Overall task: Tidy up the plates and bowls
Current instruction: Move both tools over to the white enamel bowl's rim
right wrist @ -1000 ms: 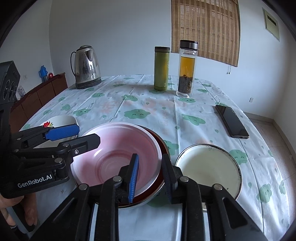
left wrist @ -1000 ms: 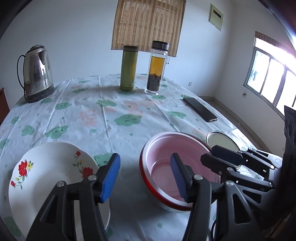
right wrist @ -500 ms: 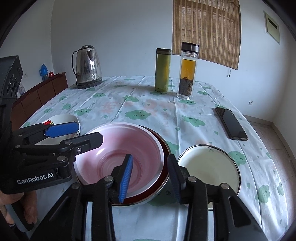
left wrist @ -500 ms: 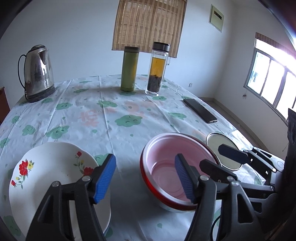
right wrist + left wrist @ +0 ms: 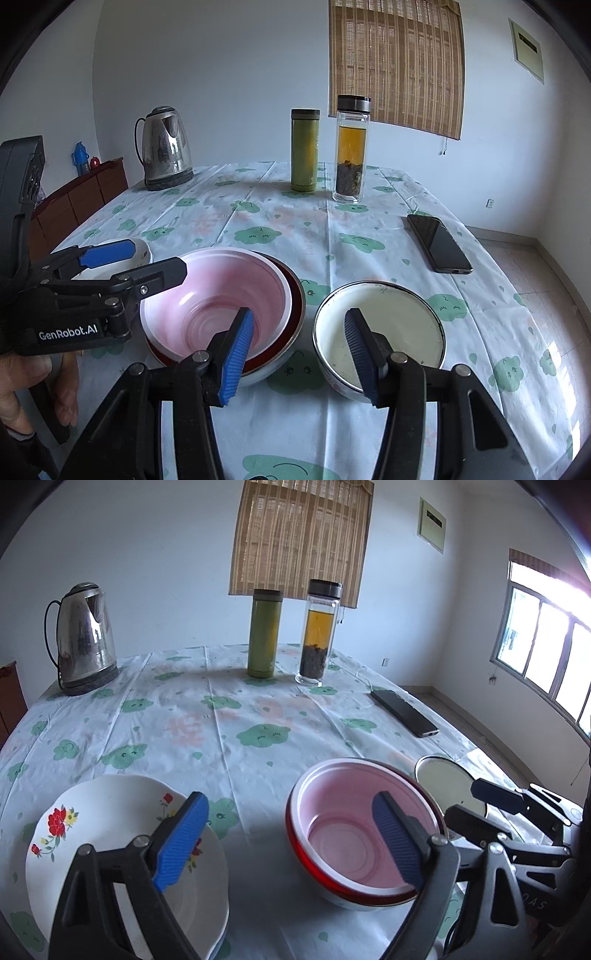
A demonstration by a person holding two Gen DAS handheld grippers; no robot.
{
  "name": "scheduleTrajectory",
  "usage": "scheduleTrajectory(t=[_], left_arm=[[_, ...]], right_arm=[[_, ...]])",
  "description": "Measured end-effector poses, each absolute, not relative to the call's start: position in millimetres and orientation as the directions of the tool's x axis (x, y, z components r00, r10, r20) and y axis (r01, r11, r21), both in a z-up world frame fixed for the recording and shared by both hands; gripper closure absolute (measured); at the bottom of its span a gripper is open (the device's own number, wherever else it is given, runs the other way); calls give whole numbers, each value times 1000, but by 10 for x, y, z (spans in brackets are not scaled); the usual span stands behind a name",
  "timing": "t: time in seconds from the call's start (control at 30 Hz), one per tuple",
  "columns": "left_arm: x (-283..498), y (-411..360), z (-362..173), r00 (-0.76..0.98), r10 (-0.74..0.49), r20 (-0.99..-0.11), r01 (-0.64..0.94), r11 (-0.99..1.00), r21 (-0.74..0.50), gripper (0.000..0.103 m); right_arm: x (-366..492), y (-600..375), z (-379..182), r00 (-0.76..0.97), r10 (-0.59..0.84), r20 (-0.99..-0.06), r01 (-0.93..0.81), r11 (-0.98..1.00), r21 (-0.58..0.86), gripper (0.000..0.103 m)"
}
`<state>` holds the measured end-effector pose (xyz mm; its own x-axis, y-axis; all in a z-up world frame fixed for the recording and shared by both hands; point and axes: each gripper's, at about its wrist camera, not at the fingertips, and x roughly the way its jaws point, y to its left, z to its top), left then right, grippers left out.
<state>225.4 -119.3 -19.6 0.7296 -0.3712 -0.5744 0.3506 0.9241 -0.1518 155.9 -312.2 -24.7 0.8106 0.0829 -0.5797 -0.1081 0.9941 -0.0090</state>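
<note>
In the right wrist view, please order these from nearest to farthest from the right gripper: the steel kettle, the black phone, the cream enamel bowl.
From the right gripper:
1. Round cream enamel bowl with a metal rim, just ahead, slightly right.
2. Flat black phone, mid-table, right side.
3. Shiny steel electric kettle, far left corner of the table.

pink bowl (image 5: 354,834) w/ red rim, white plate (image 5: 110,834) w/ red flower print, cream enamel bowl (image 5: 399,325), tablecloth (image 5: 236,716) white w/ green clouds, blue gripper pads (image 5: 183,845)
</note>
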Motion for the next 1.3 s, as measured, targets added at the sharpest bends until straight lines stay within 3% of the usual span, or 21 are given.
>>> scheduleTrajectory(t=[0.4, 0.5, 0.67, 0.9, 1.03, 1.17, 1.3], left_arm=[[2159, -1244, -163, 758, -371, -536, 359, 924, -131, 14], [2142, -1310, -178, 745, -384, -545, 382, 916, -124, 23], [2111, -1396, -199, 735, -392, -553, 403, 909, -109, 32], [2070, -1522, -179, 721, -404, -563, 424, 900, -102, 33], [1959, -1778, -123, 701, -431, -568, 492, 869, -53, 48], [1895, -2079, -115, 652, -471, -594, 565, 825, -34, 70], [1867, -2299, -135, 615, -488, -619, 601, 799, -33, 75]], right_arm=[[1384, -3851, -315, 825, -64, -561, 90, 996, 17, 50], [1430, -4008, -405, 805, -72, -588, 116, 992, 38, 65], [1504, -4077, -503, 797, -42, -603, 107, 992, 73, 71], [1638, -4090, -545, 789, -10, -615, 89, 991, 97, 86], [1664, -4093, -544, 786, -3, -618, 78, 992, 95, 94], [1674, -4111, -532, 785, -2, -620, 73, 993, 89, 96], [1667, -4131, -523, 783, -21, -622, 74, 995, 60, 97]])
